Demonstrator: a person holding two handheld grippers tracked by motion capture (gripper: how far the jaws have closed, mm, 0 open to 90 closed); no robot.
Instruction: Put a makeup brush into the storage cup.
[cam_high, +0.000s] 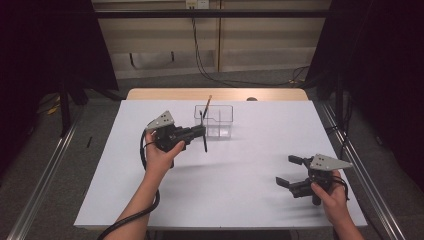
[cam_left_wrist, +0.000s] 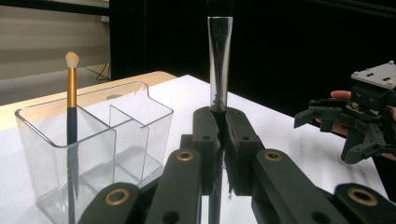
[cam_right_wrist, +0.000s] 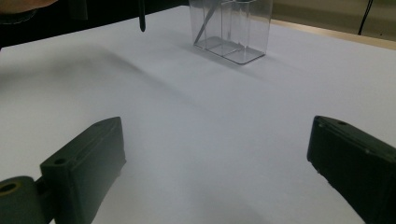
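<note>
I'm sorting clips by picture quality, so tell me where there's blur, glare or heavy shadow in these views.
High view: evenly lit white table, dark surroundings. Left gripper view: the slim brush in the shut left gripper shows glare, and the clear organizer glints. Right gripper view: the open right gripper is soft, with a broad soft shadow on the table.

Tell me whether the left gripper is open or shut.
Shut: the left gripper has its jaws pressed together on a slim dark stick, held upright beside the clear organizer.
</note>
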